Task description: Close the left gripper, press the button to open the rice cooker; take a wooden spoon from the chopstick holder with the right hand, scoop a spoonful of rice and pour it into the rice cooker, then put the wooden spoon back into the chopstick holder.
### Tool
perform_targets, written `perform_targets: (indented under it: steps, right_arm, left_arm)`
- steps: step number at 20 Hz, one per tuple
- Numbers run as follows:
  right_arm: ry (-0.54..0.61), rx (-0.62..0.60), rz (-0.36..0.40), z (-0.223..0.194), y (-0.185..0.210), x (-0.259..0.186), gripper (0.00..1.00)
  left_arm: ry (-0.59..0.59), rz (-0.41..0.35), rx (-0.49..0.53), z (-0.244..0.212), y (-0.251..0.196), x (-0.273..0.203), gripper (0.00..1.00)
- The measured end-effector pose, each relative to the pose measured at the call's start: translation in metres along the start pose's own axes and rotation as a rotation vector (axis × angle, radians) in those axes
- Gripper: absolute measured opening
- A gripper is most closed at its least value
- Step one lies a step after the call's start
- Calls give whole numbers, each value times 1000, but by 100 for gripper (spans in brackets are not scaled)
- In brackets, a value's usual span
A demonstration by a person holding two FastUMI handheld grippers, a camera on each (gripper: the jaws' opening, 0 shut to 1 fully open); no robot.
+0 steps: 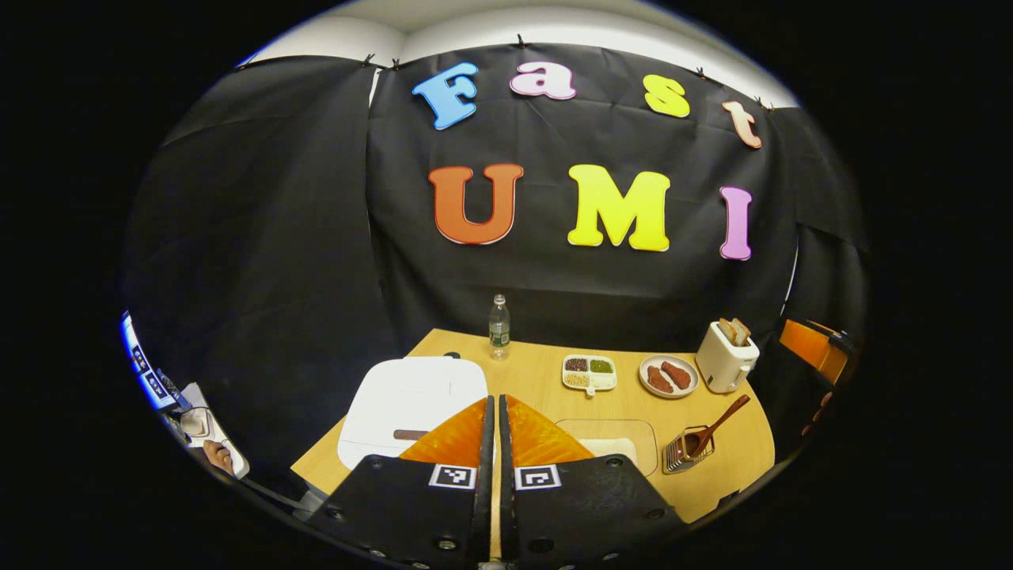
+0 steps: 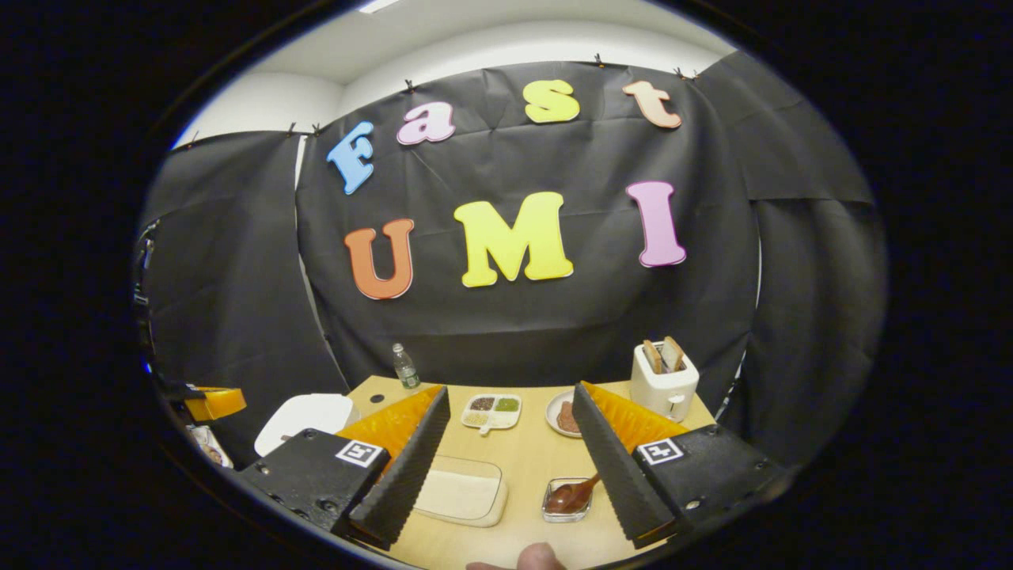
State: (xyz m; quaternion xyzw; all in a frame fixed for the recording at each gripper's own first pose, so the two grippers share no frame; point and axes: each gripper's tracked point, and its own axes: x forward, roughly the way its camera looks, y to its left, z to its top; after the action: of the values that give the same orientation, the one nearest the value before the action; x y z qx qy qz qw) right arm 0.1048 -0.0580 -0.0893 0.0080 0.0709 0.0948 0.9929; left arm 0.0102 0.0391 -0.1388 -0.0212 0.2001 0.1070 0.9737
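The white rice cooker [image 1: 407,396] sits lid down at the table's left, with a small brown button [image 1: 410,435] at its front. My left gripper [image 1: 496,404] is shut and empty, just above and to the right of the cooker's front. The wooden spoon [image 1: 716,423] leans in the wire chopstick holder [image 1: 687,453] at the front right. A clear box of rice [image 1: 609,443] lies between them. My right gripper [image 2: 512,390] hangs open and empty over the table, with the rice box [image 2: 463,491] and the spoon [image 2: 570,497] in its holder below. The rice cooker [image 2: 307,416] is at the left.
A water bottle [image 1: 498,327] stands at the back of the wooden table [image 1: 736,467]. Beside it are a divided dish [image 1: 589,372], a plate of brown food [image 1: 669,375] and a white toaster [image 1: 726,358] with bread. A fingertip [image 2: 538,558] shows at the bottom edge.
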Motion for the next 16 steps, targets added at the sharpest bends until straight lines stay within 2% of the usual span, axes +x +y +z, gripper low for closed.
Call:
perform_targets:
  steps: [1,8,11,16]
  right_arm:
    - [6,-3,0,-3,-5,3,100]
    - [15,27,-45,-11,-32,-6,98]
    - [42,32,-66,-23,-40,-14,99]
    - [71,17,-137,-34,-54,-36,100]
  left_arm:
    - [26,-4,-10,-8,2,5,0]
    - [166,-22,-101,-27,41,16,0]
    - [227,-3,-103,-36,67,41,0]
    - [364,-26,-116,-66,86,90,0]
